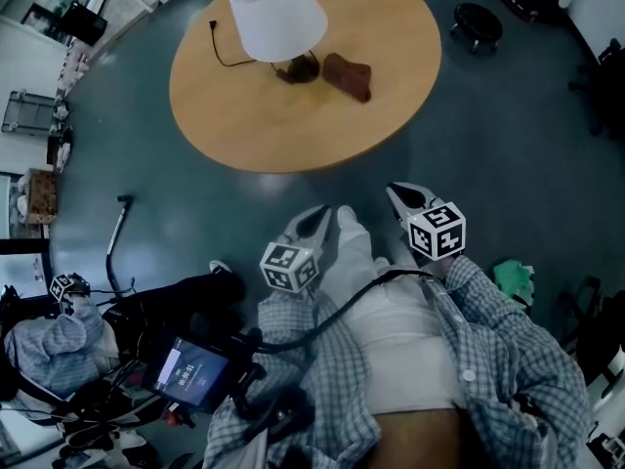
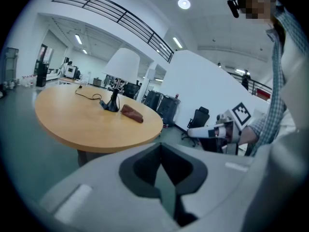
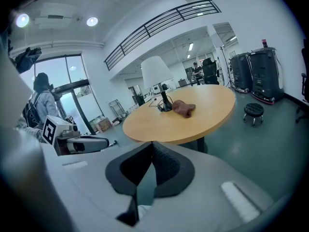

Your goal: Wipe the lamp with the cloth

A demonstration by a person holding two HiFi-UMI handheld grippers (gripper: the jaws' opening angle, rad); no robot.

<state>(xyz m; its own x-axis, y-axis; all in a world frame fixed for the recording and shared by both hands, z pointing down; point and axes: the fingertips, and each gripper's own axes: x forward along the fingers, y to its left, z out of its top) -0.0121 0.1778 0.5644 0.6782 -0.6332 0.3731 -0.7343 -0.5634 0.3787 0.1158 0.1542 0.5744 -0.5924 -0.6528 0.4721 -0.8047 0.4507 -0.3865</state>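
Observation:
A lamp [image 1: 276, 15] with a white shade stands on a round wooden table [image 1: 293, 125], and a brown cloth [image 1: 348, 74] lies just right of its dark base. Both grippers hover over the floor, short of the table's near edge. The left gripper [image 1: 314, 221] and the right gripper [image 1: 402, 198] are shut and hold nothing. In the left gripper view, the shut gripper [image 2: 161, 145] points at the table, with the lamp [image 2: 121, 69] and cloth [image 2: 132, 113] beyond. The right gripper view shows its own shut gripper [image 3: 152, 144], the lamp [image 3: 157, 71] and the cloth [image 3: 183, 107].
The lamp's black cable [image 1: 227, 57] trails left across the table. A black stool [image 1: 478, 22] stands on the floor right of the table. Gear and a screen [image 1: 186, 374] crowd the floor at lower left. A person with a backpack [image 3: 41, 105] stands far off.

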